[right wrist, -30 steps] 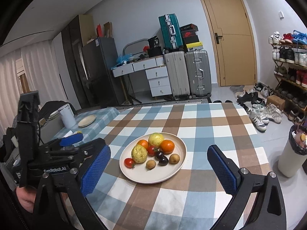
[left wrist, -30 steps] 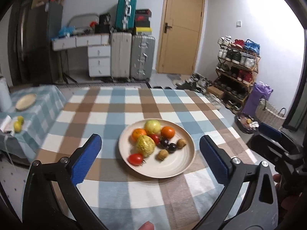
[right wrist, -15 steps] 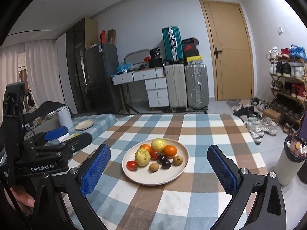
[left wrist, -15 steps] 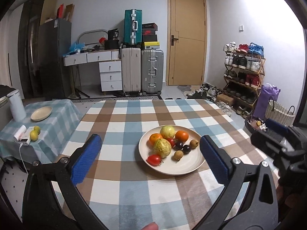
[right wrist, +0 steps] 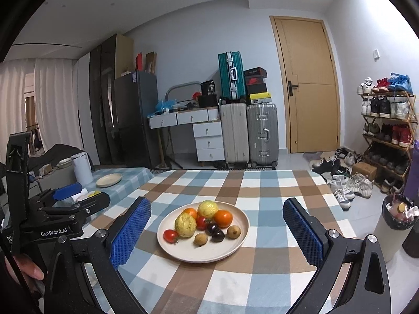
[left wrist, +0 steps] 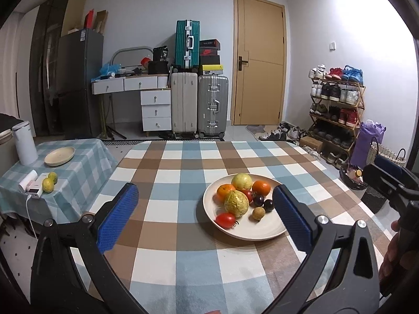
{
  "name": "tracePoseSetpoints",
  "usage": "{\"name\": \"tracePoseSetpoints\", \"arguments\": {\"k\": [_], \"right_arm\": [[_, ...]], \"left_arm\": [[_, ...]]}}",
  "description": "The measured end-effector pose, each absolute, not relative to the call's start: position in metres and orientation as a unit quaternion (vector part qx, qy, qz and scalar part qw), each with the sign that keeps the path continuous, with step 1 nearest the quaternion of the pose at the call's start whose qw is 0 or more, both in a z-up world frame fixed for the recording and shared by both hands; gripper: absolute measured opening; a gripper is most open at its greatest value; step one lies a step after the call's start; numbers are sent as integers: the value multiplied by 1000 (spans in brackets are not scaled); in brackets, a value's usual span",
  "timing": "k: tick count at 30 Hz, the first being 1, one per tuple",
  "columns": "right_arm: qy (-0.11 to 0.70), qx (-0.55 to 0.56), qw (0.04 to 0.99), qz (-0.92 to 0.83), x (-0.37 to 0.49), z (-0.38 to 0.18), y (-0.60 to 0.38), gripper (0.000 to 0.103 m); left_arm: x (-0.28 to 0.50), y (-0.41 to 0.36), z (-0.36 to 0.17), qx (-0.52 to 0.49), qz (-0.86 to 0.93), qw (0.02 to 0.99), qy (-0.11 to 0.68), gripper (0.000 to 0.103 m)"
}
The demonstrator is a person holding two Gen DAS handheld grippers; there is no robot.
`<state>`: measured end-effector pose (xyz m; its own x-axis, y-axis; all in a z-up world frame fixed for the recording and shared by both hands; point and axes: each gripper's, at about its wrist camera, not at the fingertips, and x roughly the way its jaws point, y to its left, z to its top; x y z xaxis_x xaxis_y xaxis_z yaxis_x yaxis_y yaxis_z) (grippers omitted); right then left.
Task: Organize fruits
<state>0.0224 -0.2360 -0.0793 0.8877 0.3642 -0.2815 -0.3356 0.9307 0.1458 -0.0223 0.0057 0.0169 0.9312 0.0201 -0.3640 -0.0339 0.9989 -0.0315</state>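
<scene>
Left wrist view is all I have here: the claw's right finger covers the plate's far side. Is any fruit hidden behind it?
Observer: Yes. The right wrist view shows a second small brown fruit on the plate, right of the dark plums.
Operator: I see only the edge of the right claw. Is it open?
Observer: The right claw is wide open.
Operator: Is it holding anything?
Observer: No, there is nothing between its pads. They frame the plate from the near side.
</scene>
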Motion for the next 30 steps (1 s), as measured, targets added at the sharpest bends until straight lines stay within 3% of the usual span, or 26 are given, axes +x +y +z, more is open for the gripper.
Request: {"name": "tracePoseSetpoints", "arguments": {"k": [11, 30], "right_arm": [[143, 32, 974, 173, 40, -105, -233, 103], [166, -7, 970, 176, 65, -143, -217, 103]], "left_arm": [[10, 15, -22, -17, 14, 988, 152, 102], [51, 13, -67, 2, 14, 987, 163, 102]]}}
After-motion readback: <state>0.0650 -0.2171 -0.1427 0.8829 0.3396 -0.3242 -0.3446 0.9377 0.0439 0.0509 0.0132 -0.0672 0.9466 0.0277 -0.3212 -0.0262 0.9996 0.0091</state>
